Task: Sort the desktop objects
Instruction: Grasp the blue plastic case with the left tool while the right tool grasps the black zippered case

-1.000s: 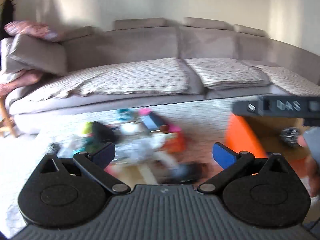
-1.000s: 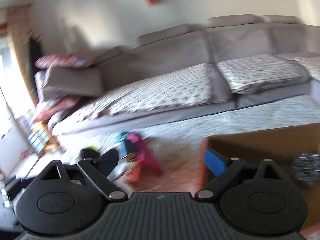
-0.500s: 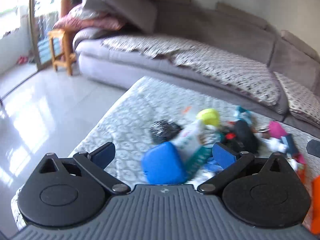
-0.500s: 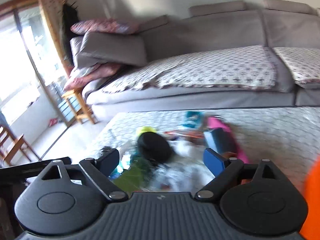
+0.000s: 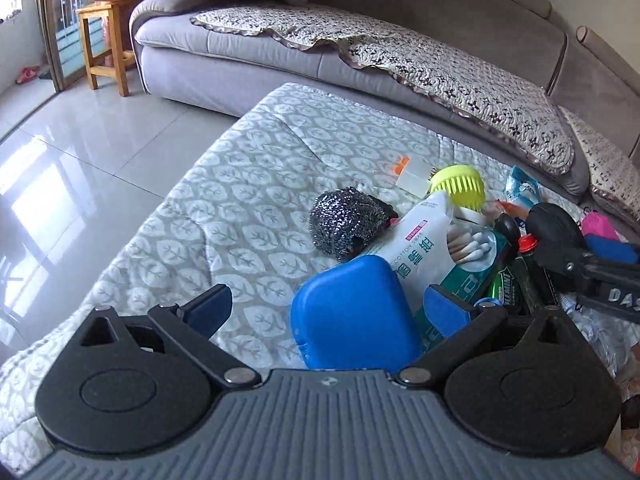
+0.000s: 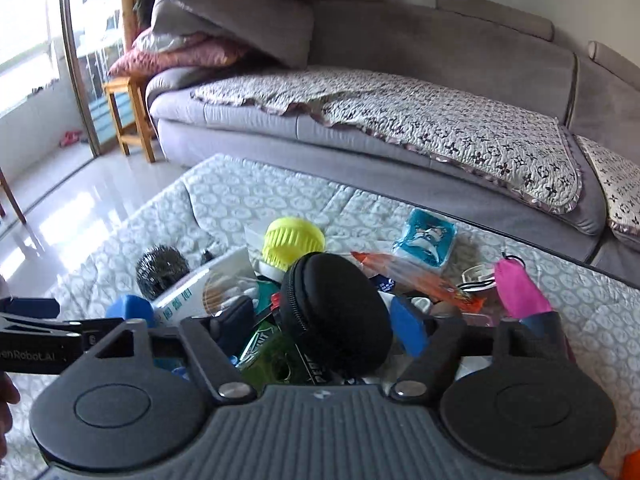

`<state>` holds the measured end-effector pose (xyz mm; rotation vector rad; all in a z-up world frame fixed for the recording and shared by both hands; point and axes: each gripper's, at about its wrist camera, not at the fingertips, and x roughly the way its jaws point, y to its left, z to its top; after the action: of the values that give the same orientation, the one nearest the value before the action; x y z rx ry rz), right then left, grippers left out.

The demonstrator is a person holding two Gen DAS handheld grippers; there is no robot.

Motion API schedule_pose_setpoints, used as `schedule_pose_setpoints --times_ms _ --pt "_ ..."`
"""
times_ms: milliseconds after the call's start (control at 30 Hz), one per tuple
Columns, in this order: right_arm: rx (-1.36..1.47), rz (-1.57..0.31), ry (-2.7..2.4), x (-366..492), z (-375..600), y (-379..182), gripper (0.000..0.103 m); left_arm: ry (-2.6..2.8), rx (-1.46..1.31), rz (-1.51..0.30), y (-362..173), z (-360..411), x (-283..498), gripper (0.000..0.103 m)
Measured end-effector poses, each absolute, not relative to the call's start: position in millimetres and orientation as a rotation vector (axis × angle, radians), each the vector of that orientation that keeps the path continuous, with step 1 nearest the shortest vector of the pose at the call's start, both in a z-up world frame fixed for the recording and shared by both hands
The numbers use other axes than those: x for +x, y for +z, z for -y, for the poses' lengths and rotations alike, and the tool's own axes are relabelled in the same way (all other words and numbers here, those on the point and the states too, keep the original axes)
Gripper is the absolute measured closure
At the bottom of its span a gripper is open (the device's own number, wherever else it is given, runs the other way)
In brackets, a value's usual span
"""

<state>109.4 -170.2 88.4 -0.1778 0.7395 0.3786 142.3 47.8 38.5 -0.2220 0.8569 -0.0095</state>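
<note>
Soft cloth below, hard plastic and wire on top

Quilted table cover [image 5: 256, 184] matt, stitched cloth; steel scourer [image 5: 346, 222] a glinting tangle of metal wire; blue case [image 5: 354, 312] smooth, slightly glossy plastic; cotton-swab packet [image 5: 430, 240] shiny film; black zip pouch [image 6: 336, 312] matt woven fabric; yellow brush [image 6: 293, 242] ribbed plastic; sofa [image 6: 400, 52] matt, suede-like grey cloth; floor tiles [image 5: 80, 148] glossy; stool [image 5: 106, 40] pale wood.
</note>
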Motion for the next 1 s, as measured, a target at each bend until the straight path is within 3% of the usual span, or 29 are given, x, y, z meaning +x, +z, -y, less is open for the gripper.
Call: schedule_pose_setpoints --times_ms 233,400,1000 --pt "-0.190 -0.724 0.365 113.7 170.2 97.6 0.062 -0.038 -0.261 -0.933 29.9 -53.6 143.7 0.003" --pt "-0.178 -0.723 0.364 114.6 171.3 101.8 0.067 -0.061 -0.230 -0.958 13.8 -48.4 144.4 0.020" --pt "-0.125 -0.714 0.370 94.8 177.4 134.0 0.069 -0.012 -0.168 -0.836 76.8 -25.4 96.0 0.021"
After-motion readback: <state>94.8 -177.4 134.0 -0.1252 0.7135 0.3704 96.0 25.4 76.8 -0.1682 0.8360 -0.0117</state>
